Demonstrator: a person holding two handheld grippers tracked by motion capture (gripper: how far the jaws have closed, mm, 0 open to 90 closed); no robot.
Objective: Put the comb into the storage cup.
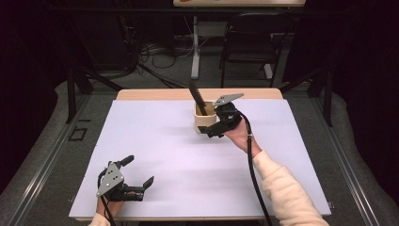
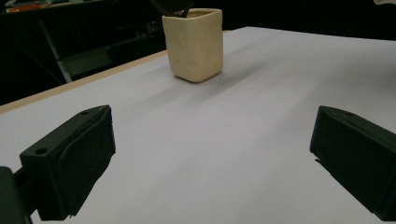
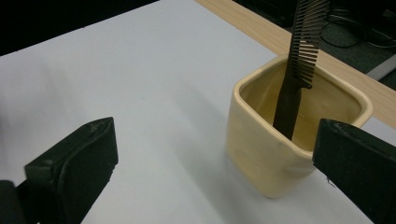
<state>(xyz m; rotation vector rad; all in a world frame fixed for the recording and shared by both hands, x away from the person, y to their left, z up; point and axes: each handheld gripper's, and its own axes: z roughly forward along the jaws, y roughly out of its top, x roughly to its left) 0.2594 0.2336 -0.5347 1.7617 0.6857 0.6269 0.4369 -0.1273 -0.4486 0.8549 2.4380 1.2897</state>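
The right gripper (image 1: 217, 128) hangs released beside the cream ceramic cup (image 3: 280, 144) mid-bench, where a black comb (image 3: 301, 60) leans handle-down. The comb looks light, stiff and slick; pinch its toothed upper end. The left gripper (image 1: 139, 172) rests released.

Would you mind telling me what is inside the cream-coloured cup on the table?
A black comb stands in the cup, handle down and teeth sticking out above the rim, leaning against one side. The cup's wall hides the bottom end of the handle and part of the cup's floor.
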